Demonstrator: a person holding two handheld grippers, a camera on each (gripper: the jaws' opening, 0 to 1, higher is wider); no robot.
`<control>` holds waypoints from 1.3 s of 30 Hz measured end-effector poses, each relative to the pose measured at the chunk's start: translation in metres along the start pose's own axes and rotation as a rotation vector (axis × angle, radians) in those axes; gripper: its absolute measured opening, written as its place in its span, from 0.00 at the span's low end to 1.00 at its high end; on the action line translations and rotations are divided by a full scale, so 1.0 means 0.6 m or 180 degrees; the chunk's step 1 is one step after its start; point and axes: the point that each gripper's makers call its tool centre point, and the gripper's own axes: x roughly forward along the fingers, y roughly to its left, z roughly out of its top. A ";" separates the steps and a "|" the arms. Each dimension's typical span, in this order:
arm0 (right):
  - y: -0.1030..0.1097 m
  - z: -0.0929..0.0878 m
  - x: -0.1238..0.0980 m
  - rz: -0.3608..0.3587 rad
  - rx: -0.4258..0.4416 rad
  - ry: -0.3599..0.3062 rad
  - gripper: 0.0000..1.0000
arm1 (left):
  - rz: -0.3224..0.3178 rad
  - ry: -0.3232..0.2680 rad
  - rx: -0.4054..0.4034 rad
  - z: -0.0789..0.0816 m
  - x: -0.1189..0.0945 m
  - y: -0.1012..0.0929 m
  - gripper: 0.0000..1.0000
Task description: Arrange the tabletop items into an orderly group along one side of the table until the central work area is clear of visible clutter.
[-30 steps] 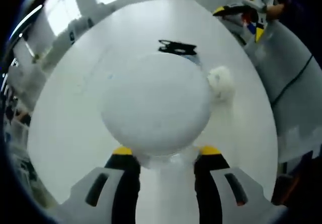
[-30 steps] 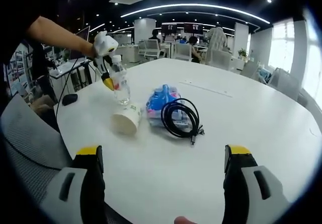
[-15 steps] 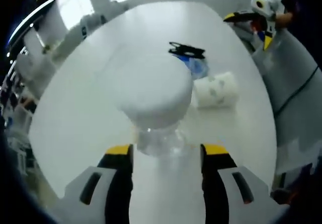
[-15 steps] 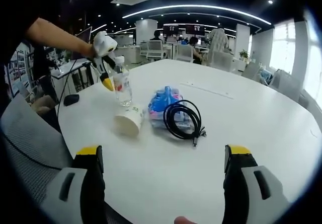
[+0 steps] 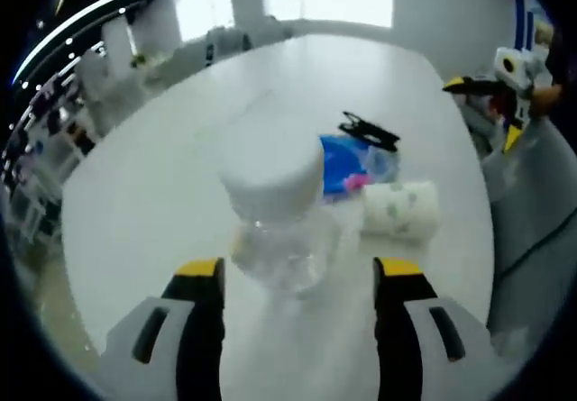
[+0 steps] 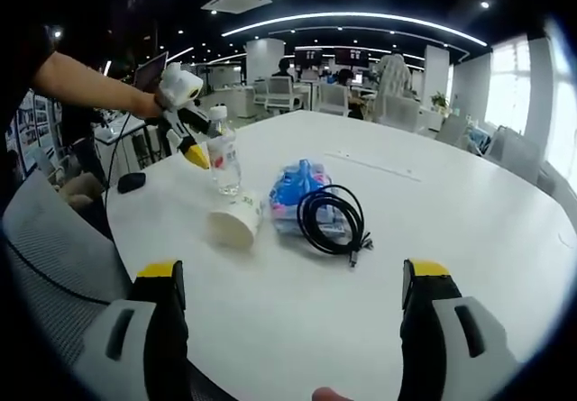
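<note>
On the white worktop [image 6: 451, 230], one clear bottle [image 6: 224, 160] is standing just behind one tipped paper cup [image 6: 236, 221]. One blue packet [image 6: 293, 195] and one black cable coil [image 6: 332, 221] are lying beside that cup. The left gripper [image 6: 191, 140] fingers are flanking the bottle; I cannot tell whether they are gripping it. The right gripper [image 6: 293, 306] fingers are spreading wide, empty.

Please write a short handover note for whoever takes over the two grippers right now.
Left gripper: jaws on either side of the clear water bottle, upright by the table edge; whether they still pinch it, I cannot tell.
Right gripper: open, empty, hovering over the near table edge.
Paper cup lies on its side beside the bottle; blue packet next to it, black coiled cable resting partly on the packet.
Done: items are loosely clustered.
Left: stand the cup up, tidy the group along one side.
</note>
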 end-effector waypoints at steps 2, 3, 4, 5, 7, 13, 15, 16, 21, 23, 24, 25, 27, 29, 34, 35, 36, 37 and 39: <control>0.001 0.001 0.000 0.0004 0.0000 -0.0005 1.00 | 0.0058 -0.0076 -0.0114 0.002 -0.002 -0.003 0.65; 0.002 0.002 -0.001 0.0008 0.0000 -0.0008 1.00 | 0.0073 -0.0135 -0.0192 0.005 -0.002 -0.006 0.68; 0.002 0.002 -0.001 0.0012 -0.0005 -0.0013 1.00 | 0.0066 -0.0256 -0.0285 0.014 -0.002 -0.011 0.70; 0.003 0.002 -0.001 0.0015 -0.0006 -0.0015 1.00 | 0.0096 -0.0310 -0.0330 0.018 -0.002 -0.012 0.72; 0.004 0.002 -0.001 0.0023 -0.0012 -0.0014 1.00 | 0.0224 -0.0344 -0.0335 0.020 -0.004 -0.008 0.73; 0.006 0.005 -0.001 0.0028 -0.0025 -0.0025 1.00 | 0.0598 -0.0564 -0.0509 0.036 -0.003 0.006 0.74; 0.006 0.006 -0.001 0.0023 -0.0019 -0.0035 1.00 | 0.0705 -0.0578 -0.0623 0.034 0.000 0.010 0.74; 0.005 0.006 -0.001 0.0020 -0.0016 -0.0037 1.00 | 0.0760 -0.0614 -0.0694 0.035 0.001 0.012 0.74; 0.003 0.007 -0.002 0.0008 -0.0011 -0.0043 1.00 | 0.0962 -0.0754 -0.0735 0.042 0.002 0.017 0.72; 0.003 0.007 -0.002 0.0007 -0.0008 -0.0045 1.00 | 0.0993 -0.0734 -0.0775 0.039 0.006 0.017 0.71; 0.003 0.006 -0.002 0.0007 -0.0011 -0.0041 1.00 | 0.1033 -0.0726 -0.0805 0.036 0.007 0.019 0.70; 0.003 0.007 -0.002 0.0005 -0.0011 -0.0042 1.00 | 0.1058 -0.0735 -0.0840 0.035 0.007 0.019 0.69; 0.002 0.007 -0.002 0.0001 -0.0003 -0.0053 1.00 | 0.1106 -0.0800 -0.0969 0.037 0.007 0.021 0.64; 0.001 0.007 -0.002 0.0001 0.0001 -0.0049 1.00 | 0.1195 -0.0835 -0.1031 0.036 0.008 0.024 0.62; 0.001 0.007 -0.002 0.0007 0.0003 -0.0052 1.00 | 0.1293 -0.0860 -0.1021 0.037 0.016 0.021 0.57; 0.001 0.007 -0.002 0.0007 0.0005 -0.0051 1.00 | 0.1333 -0.0859 -0.1033 0.033 0.015 0.026 0.57; 0.001 0.006 -0.002 0.0007 0.0006 -0.0048 1.00 | 0.1360 -0.0883 -0.1077 0.032 0.015 0.030 0.56; 0.001 0.006 -0.002 0.0008 0.0007 -0.0046 1.00 | 0.1369 -0.0897 -0.1117 0.029 0.016 0.034 0.55; 0.002 0.005 -0.001 0.0019 0.0009 -0.0044 1.00 | 0.1410 -0.0917 -0.1135 0.028 0.017 0.037 0.55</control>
